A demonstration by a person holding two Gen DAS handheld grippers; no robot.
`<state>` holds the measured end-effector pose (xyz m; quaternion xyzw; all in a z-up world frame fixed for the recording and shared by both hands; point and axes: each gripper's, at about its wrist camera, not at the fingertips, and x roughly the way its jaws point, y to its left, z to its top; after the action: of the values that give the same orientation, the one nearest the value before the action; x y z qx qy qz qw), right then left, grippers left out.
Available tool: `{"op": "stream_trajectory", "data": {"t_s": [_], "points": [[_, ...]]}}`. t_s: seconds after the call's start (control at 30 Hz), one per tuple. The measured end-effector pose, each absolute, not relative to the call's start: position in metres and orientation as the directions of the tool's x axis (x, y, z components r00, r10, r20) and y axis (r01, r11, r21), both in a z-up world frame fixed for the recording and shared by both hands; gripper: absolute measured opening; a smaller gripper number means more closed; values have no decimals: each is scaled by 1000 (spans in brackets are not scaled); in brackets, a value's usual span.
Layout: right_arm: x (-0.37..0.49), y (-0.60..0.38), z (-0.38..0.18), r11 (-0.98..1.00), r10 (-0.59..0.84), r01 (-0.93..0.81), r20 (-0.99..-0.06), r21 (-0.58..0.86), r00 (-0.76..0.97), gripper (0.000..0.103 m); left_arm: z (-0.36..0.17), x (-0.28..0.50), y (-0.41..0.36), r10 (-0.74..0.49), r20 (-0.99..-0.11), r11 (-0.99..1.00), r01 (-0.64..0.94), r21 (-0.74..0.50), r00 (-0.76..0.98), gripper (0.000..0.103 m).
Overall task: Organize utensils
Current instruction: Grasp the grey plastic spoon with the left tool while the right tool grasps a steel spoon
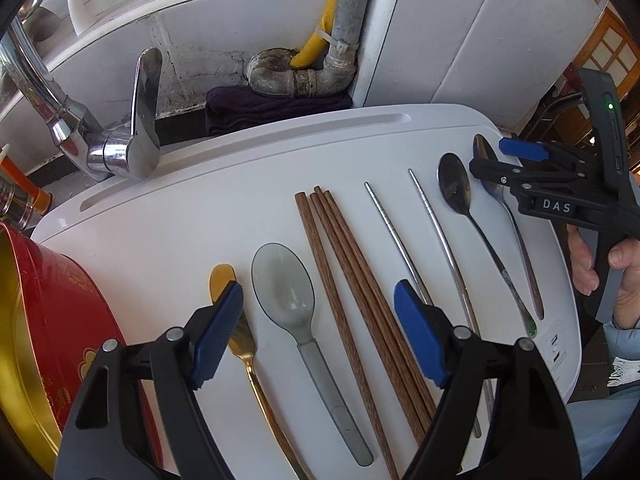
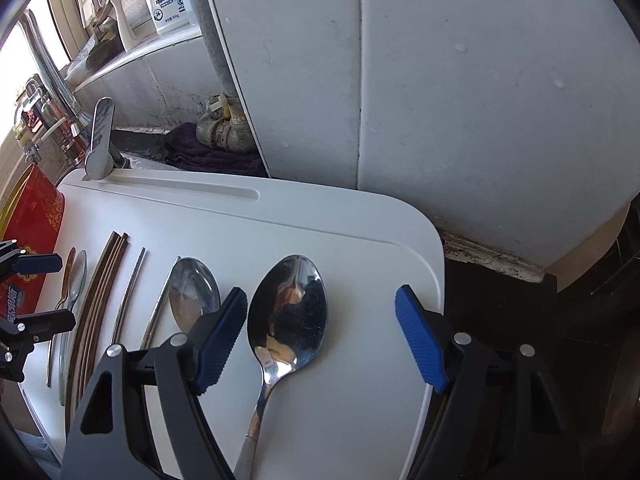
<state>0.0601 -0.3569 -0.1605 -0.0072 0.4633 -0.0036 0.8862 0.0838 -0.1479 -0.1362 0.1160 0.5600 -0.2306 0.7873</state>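
My left claw hangs tilted steeply down, jaws spread wide, gripping nothing. My right claw points down too, jaws apart and empty, my hand squeezing its handle.

White board, spoons, chopsticks

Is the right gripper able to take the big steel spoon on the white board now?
Probably yes. The right gripper is open, its pads on either side of the big steel spoon, nothing lying over it on the white board.
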Motion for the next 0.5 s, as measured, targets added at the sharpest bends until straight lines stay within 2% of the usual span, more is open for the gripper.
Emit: {"op": "stream_trajectory", "data": {"t_s": [0.07,0.1,0.17,0.23,0.27,0.3,0.33,0.37,0.5], "points": [[60,-355,-161,1000,-7,-8,-819,-14,573,77,-138,83,-149,-223,-935,865,499,-59,276,75],[59,-354,-161,1000,-5,-14,-818,-16,575,76,-138,83,-150,-222,-935,863,503,-56,277,70],[58,-351,-161,999,-5,-27,-816,-25,578,75,-142,83,-150,-216,-940,860,508,-55,265,52],[56,-347,-161,998,-20,-39,-809,-52,587,65,-148,84,-150,-204,-946,864,501,-53,253,44],[56,-344,-161,997,-26,-47,-806,-67,591,56,-150,84,-149,-202,-948,866,496,-56,247,38],[55,-343,-160,996,-29,-54,-804,-76,594,46,-151,84,-147,-207,-943,869,493,-55,260,36],[54,-342,-160,996,-24,-59,-803,-73,595,43,-151,84,-145,-210,-942,871,487,-58,263,30],[54,-343,-160,996,-15,-60,-803,-63,595,43,-151,85,-144,-213,-941,875,480,-63,264,23],[51,-347,-159,999,14,-45,-799,-17,602,42,-151,91,-133,-249,-935,895,430,-123,251,16]]}}
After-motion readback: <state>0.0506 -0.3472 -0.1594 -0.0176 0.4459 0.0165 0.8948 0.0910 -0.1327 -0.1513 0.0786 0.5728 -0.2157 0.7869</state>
